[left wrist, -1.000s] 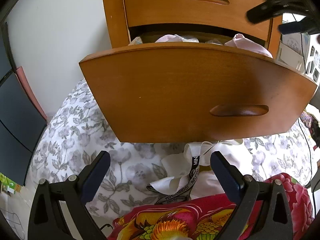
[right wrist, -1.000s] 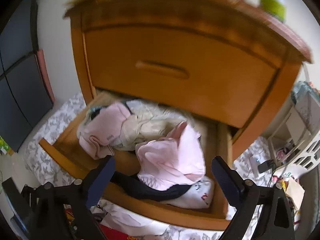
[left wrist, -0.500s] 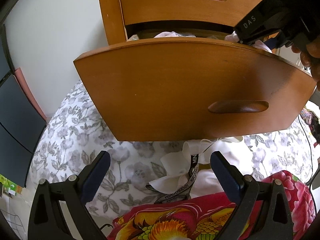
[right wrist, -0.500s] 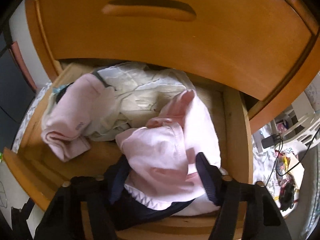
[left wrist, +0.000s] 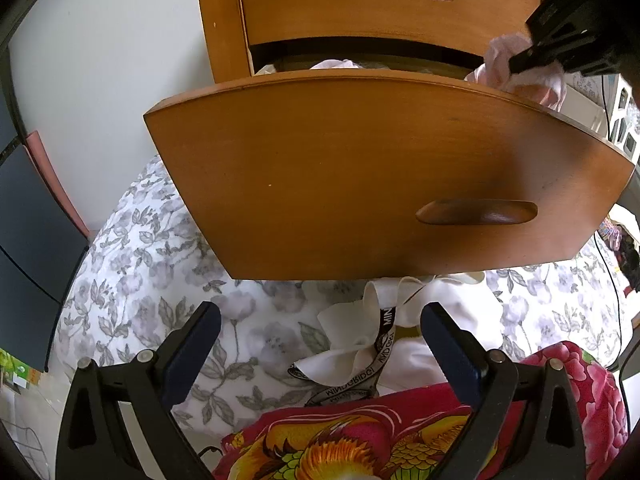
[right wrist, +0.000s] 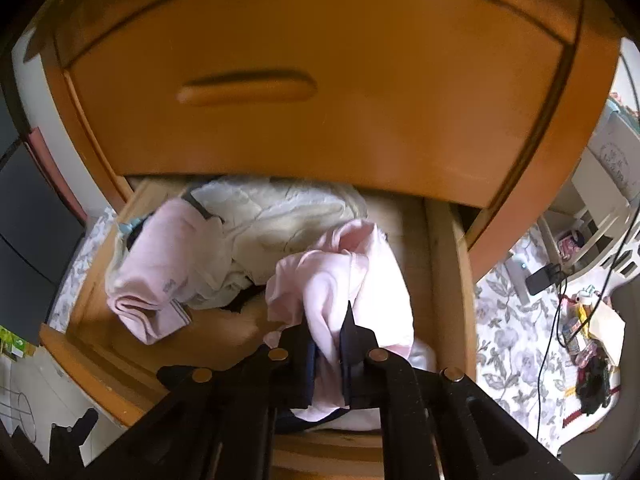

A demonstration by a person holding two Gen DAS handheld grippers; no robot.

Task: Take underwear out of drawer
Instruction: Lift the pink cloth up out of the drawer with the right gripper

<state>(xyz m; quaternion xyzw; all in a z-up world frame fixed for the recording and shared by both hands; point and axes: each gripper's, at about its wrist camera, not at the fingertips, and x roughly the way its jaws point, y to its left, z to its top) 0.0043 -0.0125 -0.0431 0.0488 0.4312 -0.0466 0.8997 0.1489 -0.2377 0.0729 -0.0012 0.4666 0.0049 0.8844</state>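
Observation:
The lower wooden drawer stands pulled out, its side wall showing in the right wrist view. Inside lie a crumpled pink underwear piece, a second pink garment, cream cloth and something dark. My right gripper is closing, its pads pinching a fold of the pink underwear. The left wrist view shows that gripper over the drawer's right end with pink cloth bunched at its tip. My left gripper hangs open below the drawer front, holding nothing.
The upper drawer is closed just above the open one. A floral bedsheet, white cloth with a printed lanyard and a red flowered blanket lie beneath. Cables and clutter sit right; a dark panel stands left.
My right gripper dropped into the drawer and its jaws went from wide open to pinched on the pink underwear, which now bunches upward. The left gripper stayed put and open.

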